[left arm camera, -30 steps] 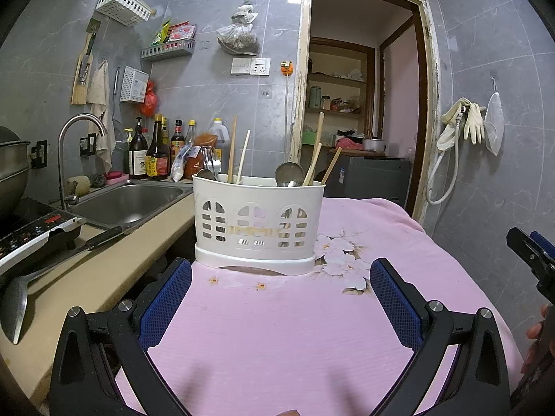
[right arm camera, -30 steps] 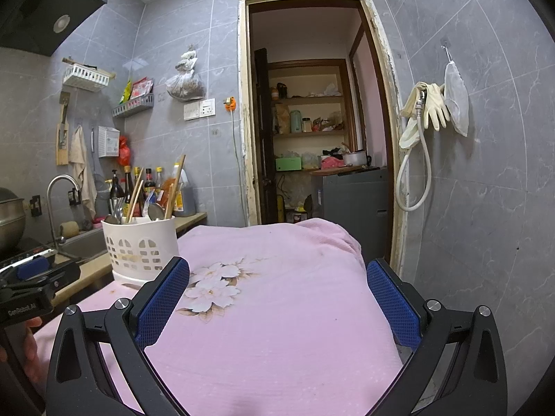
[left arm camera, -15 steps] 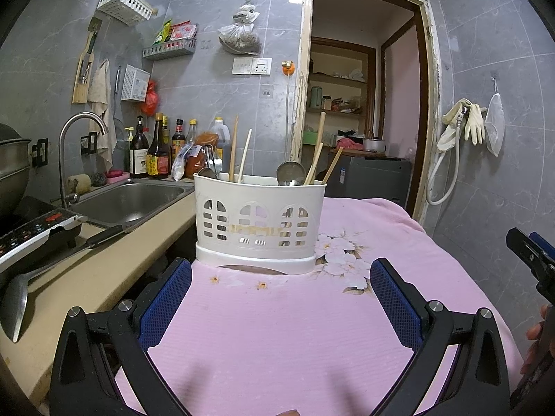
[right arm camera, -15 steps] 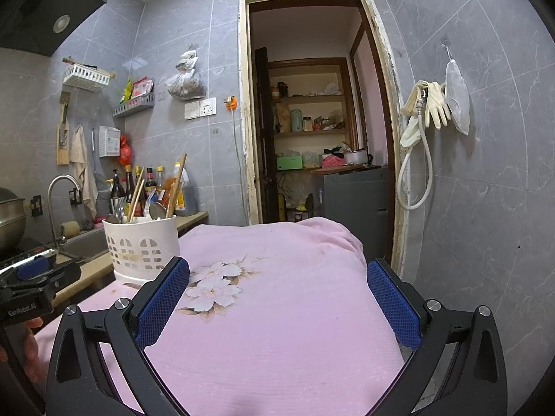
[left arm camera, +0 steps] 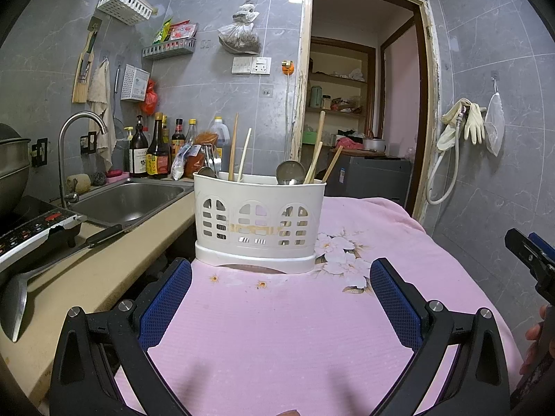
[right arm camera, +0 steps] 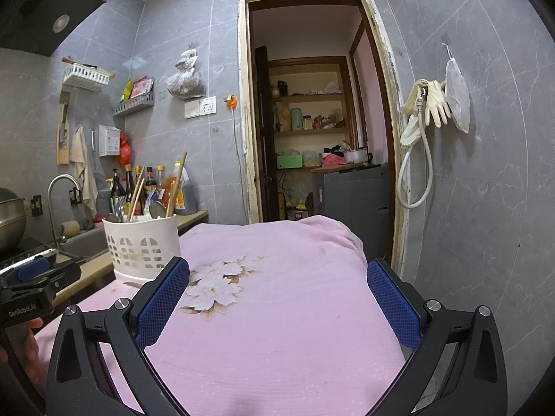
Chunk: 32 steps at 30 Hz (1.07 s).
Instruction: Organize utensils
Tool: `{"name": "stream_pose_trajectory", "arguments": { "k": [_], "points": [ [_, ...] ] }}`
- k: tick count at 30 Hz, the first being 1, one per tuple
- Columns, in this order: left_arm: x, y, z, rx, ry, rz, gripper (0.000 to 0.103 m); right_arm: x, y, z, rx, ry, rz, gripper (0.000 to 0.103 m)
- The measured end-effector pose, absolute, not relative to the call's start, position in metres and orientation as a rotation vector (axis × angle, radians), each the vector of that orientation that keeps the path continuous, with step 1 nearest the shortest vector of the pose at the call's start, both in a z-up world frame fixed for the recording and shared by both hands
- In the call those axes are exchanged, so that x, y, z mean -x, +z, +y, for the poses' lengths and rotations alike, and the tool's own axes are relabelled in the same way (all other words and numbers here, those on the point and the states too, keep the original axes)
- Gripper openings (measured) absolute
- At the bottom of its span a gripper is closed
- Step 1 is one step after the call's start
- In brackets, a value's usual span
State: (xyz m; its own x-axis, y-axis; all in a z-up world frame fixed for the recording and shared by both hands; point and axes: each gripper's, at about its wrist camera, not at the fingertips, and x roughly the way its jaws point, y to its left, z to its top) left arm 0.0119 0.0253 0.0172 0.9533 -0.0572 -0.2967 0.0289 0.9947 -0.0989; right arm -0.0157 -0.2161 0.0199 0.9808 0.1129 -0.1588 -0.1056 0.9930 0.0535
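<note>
Near the left edge of the pink-covered table (left arm camera: 295, 346), close to the counter (left arm camera: 104, 277): white utensil caddy (left arm camera: 258, 222), upright on its drip base, already loaded. Inside, from left to right: forks or similar metal pieces (left arm camera: 211, 161), two chopsticks (left arm camera: 233, 147) leaning, a spoon (left arm camera: 289, 173) bowl-up, then a wooden handle (left arm camera: 317, 145) and more chopsticks (left arm camera: 332, 163) tilted right. No loose utensil visible on the cloth; only a spatula (left arm camera: 15, 298) lying on the counter beyond the table's left edge.

Left gripper (left arm camera: 281, 298): spread wide, empty, aimed straight at the caddy, hovering near the table's near edge. Right gripper (right arm camera: 277, 298): likewise spread wide, empty, over the right half of the table, caddy off to its left.

Likely risks:
- Tipping the caddy: tall, light plastic on soft cloth, top-heavy with long handles; a sideways nudge from a finger or a pull on one stick enough to rock it toward the left edge and the gap beside the counter.
- Snagging: crossed, leaning chopsticks apt to drag neighbours out when one gets lifted.
- Slipping: thin round chopsticks and a smooth metal spoon prone to twisting out of the pads if pinched off-centre.
- Colliding: both tools close together at the near edge, room for fingers to clash if both reach in at once.
</note>
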Motion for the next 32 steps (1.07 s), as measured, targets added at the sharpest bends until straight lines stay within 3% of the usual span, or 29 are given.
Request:
{"name": "stream_pose_trajectory", "arguments": {
  "k": [32],
  "points": [
    [-0.018, 0.013, 0.015, 0.022, 0.002, 0.294, 0.101, 0.013, 0.016, -0.210, -0.047, 0.120, 0.183, 0.103]
  ]
}}
